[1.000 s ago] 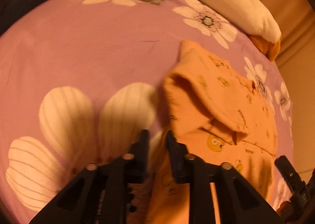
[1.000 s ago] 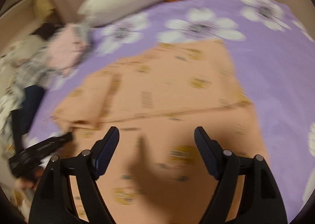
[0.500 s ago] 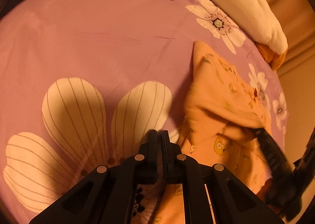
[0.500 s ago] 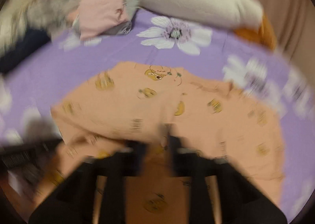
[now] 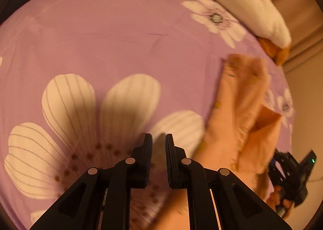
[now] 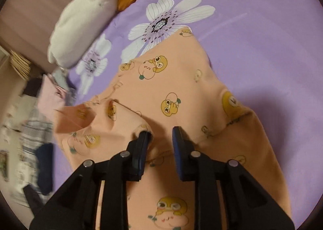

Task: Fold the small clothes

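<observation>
Garment (image 6: 181, 96) edge behind right jaws, blurred

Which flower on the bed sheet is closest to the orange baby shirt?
The white flower with the dark spotty middle. In the right wrist view the orange shirt lies over its lower petals, while the smaller flower sits off to the side.
</observation>
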A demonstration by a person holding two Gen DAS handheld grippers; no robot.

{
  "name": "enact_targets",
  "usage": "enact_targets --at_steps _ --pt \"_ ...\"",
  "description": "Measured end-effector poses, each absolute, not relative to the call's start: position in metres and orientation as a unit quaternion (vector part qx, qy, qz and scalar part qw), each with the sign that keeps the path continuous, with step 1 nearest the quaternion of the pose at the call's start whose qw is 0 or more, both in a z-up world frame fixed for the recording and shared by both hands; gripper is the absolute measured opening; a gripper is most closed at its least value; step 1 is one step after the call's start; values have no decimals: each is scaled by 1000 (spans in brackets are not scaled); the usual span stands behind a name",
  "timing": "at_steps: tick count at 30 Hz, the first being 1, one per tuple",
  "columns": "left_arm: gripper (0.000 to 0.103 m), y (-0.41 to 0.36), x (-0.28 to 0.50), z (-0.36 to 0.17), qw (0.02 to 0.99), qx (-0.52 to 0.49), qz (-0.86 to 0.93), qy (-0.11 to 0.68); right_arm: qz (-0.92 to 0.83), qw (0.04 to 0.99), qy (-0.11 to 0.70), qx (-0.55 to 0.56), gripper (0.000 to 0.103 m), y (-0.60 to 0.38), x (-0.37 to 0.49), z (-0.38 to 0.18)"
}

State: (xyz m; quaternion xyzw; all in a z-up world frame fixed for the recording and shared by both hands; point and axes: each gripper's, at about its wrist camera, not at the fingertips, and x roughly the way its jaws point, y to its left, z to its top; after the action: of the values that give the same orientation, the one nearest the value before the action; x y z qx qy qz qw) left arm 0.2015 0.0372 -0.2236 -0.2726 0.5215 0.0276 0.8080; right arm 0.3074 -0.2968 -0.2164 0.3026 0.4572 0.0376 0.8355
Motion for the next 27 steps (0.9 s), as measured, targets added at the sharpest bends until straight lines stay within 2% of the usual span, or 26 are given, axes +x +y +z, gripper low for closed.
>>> enact_targets --at_steps 2,3,4,7,9,11,13,15,18,20,21,22,25,27 --pt "8 27 196 -215 820 -255 7 512 38 853 457 250 40 -282 307 -206" --pt "8 20 193 -208 829 -236 5 507 45 863 454 216 56 -269 305 -199" --pt "8 13 190 -203 836 -219 -2 503 54 870 448 200 63 -261 302 -195" --pt "9 -22 175 -192 862 -134 -46 486 77 872 448 180 61 -249 296 -188" --pt "9 -45 165 -195 880 -42 -70 468 83 861 465 191 63 -254 294 -188" --pt "9 -47 175 -199 877 -57 -30 476 126 832 486 235 66 -260 287 -192" --pt "9 -41 191 -209 857 -161 -57 487 184 783 523 282 66 -258 283 -204" --pt "9 -40 207 -223 835 -215 -58 503 216 752 539 313 66 -255 273 -216" --pt "9 -58 217 -226 856 -147 -20 494 206 752 521 348 66 -257 271 -232" --pt "9 -73 221 -226 872 -96 -8 481 212 751 488 391 58 -260 276 -236" --pt "9 -79 220 -227 875 -70 -11 478 226 757 469 396 35 -259 281 -235" --pt "9 -83 218 -228 878 -47 -21 476 226 766 459 389 8 -258 285 -232" --pt "9 -93 202 -224 881 -20 -75 466 232 772 430 405 9 -262 294 -219" --pt "9 -85 201 -220 876 -77 -123 459 255 760 409 436 9 -270 292 -207"
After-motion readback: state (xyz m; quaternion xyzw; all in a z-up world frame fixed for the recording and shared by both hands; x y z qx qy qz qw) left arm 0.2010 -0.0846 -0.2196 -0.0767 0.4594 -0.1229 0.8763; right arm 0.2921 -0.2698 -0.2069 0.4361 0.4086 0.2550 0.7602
